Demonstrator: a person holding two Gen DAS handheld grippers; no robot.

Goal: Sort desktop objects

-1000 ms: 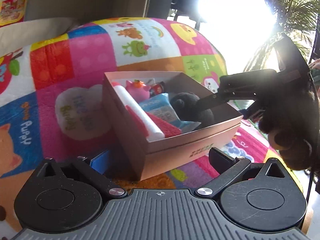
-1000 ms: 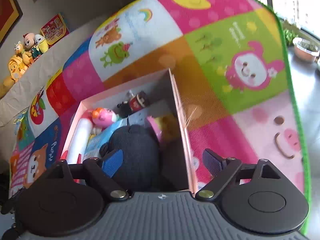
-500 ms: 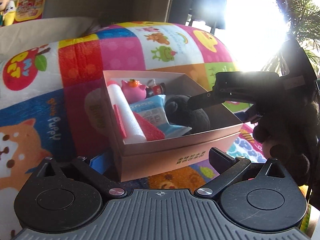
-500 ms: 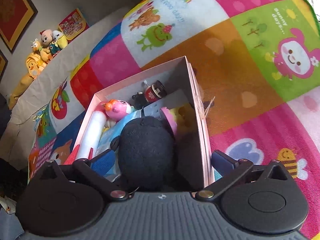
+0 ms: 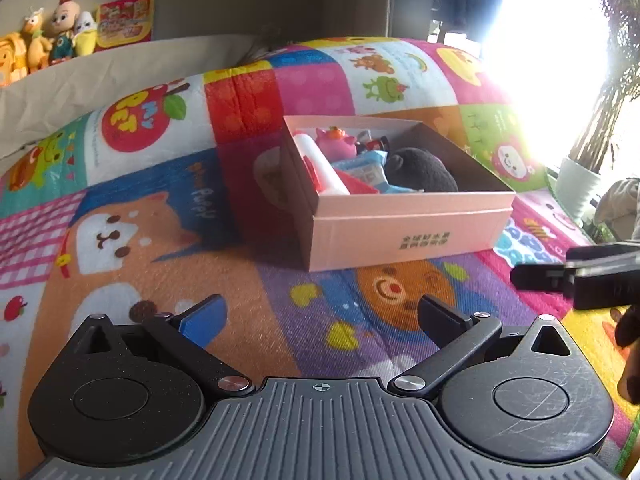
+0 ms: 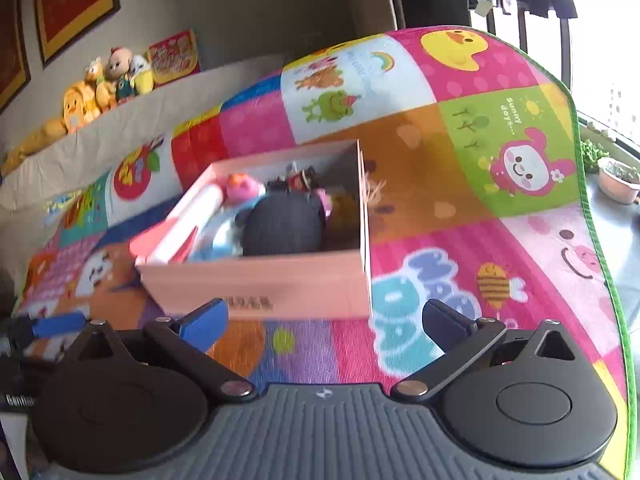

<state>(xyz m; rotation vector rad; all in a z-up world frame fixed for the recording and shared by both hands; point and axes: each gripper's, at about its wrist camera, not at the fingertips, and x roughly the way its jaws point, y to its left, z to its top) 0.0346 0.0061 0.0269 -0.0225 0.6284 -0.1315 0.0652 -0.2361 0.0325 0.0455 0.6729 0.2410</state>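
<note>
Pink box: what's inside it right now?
The pink box holds a black plush, white tube, pink pig toy, blue packet and small figure. Anything beneath them is hidden.

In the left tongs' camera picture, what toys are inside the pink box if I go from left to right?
White tube → pink piggy toy → blue packet → black fuzzy toy, all inside the pink box.

surface: cartoon play mat [image 5: 160, 240] | on it: pink box [image 5: 400, 232], filled with toys
</note>
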